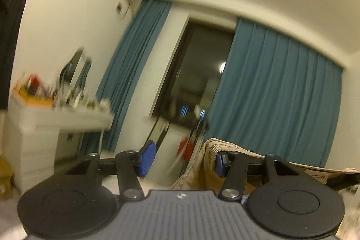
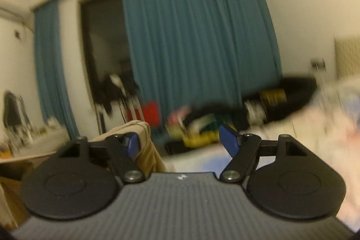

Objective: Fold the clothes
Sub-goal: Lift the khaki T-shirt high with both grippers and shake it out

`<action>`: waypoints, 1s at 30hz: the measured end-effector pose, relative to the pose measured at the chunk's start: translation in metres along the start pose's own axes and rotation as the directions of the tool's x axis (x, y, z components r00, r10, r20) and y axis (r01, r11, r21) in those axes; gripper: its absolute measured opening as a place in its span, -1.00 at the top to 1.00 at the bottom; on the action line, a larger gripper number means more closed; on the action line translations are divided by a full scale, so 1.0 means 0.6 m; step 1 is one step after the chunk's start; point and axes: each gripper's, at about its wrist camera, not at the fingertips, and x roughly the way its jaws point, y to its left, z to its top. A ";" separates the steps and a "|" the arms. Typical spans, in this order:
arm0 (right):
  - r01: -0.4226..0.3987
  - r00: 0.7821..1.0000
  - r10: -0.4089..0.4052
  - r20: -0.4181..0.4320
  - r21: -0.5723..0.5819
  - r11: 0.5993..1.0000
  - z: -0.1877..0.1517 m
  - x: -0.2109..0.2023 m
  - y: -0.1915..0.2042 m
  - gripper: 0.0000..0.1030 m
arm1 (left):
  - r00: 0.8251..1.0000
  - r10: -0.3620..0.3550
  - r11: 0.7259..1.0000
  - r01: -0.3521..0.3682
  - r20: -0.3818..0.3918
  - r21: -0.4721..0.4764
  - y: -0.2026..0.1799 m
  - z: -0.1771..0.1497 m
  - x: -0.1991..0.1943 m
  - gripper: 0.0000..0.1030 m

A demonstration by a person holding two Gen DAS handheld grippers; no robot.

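- Nearest the lens in both wrist views is the grey ribbed body of each hand-held tool, with two black round discs and black link arms running out to blue pads.
- The left tongs (image 1: 183,160) stand apart with a clear gap between the blue pads; their jaws are opening. A tan corduroy garment (image 1: 208,161) hangs draped over the right-hand blue fingertip (image 1: 220,165), hooked on it, not pinched: the other pad is well clear of the cloth.
- The right tongs (image 2: 183,143) are likewise spread wide. The same tan garment (image 2: 144,138) lies over the left-hand blue fingertip (image 2: 132,145), with the opposite pad free and nothing pressing the cloth from that side.
- So the garment spans the space between the two tools: to the right of the left tongs, to the left of the right tongs, each carrying one end on its inner finger. Its long axis appears to run across, from one hand to the other, with the rest hanging down below the frames.
- Both tools point level at teal pleated curtains (image 2: 198,37) and a dark window (image 1: 198,73); the surface for folding is out of sight below.
- Judgement: neither hand is nearer, each touches its own end. The coming move turns on keeping that span taut, since a loose hook on one finger could slip off.
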 end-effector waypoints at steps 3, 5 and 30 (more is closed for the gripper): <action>-0.050 0.995 0.049 0.088 0.008 0.999 0.111 -0.037 0.016 -0.43 | 0.994 -0.038 0.999 0.035 0.106 0.027 -0.029 0.118 -0.024 -0.11; -0.075 0.988 0.074 0.132 0.005 0.997 0.181 -0.069 0.023 -0.43 | 0.985 -0.066 0.997 0.060 0.156 0.040 -0.047 0.193 -0.048 -0.13; -0.085 0.995 0.089 0.048 -0.086 0.993 0.179 -0.103 -0.051 -0.48 | 0.969 -0.238 0.968 0.242 -0.057 0.063 -0.057 0.139 0.011 -0.35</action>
